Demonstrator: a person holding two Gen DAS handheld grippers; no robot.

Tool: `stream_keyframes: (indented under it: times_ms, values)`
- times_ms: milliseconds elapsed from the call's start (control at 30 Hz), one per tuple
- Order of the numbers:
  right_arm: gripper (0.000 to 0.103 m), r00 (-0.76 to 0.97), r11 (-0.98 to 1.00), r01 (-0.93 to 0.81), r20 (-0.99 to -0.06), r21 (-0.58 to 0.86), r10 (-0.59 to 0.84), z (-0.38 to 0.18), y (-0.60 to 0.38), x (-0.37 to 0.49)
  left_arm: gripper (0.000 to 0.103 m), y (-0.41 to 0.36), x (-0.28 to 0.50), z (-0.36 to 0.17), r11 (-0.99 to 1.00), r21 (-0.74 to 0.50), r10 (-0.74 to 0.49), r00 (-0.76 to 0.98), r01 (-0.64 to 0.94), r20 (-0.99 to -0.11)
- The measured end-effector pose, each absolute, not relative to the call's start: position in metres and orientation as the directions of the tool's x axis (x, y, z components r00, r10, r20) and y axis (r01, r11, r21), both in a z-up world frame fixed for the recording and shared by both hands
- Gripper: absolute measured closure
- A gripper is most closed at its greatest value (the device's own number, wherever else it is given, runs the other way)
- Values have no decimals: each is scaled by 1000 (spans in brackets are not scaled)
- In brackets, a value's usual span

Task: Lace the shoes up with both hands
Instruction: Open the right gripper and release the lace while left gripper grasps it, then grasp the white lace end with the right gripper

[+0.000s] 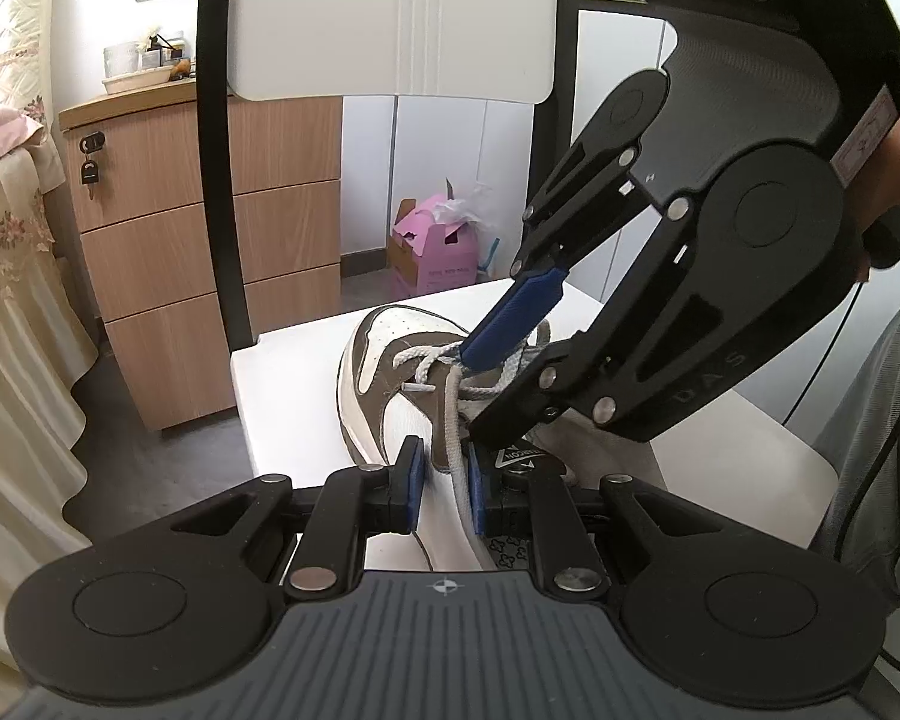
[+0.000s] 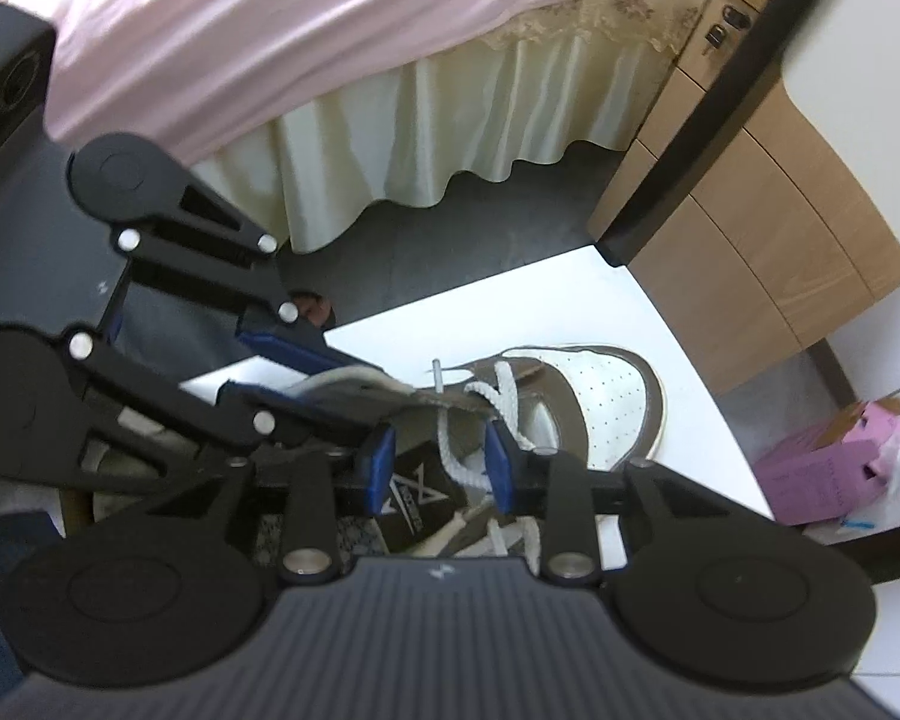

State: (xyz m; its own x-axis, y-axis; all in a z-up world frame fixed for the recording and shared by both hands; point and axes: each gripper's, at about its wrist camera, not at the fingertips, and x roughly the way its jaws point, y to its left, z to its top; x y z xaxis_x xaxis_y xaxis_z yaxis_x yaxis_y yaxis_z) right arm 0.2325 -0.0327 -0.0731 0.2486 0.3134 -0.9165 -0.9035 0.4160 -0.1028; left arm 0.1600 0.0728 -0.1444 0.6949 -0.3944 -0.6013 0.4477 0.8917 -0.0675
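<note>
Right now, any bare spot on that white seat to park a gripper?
Bare seat beyond the shoe's toe, toward the chair's back post. Crowded over the laces, where the left gripper and right gripper meet.

You get bright, even daylight in both views — the white seat (image 1: 720, 420) nearly washes out. Your right-wrist view is soft with motion blur — the shoe (image 2: 594, 396) smears. Straight edges bow toward the dark, rounded corners.
</note>
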Motion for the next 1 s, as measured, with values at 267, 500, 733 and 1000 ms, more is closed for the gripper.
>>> stream_keyframes:
  times_ms: [267,500,733,1000]
  values:
    - [101,277,374,-912,-927,-170,254,-83,-24,230,85,72,159,-146,889,-66,-399,695,454,-598]
    - [98,264,412,-901,-923,-133,280,-79,-23,232,85,70,158,-147,888,-55,-396,698,457,-597]
    - [67,253,462,-883,-916,-86,313,-45,-30,241,85,68,156,-147,887,-35,-388,704,460,-594]
    - [74,181,496,-868,-920,17,347,-60,-9,264,85,71,155,-147,886,-41,-395,705,461,-589]
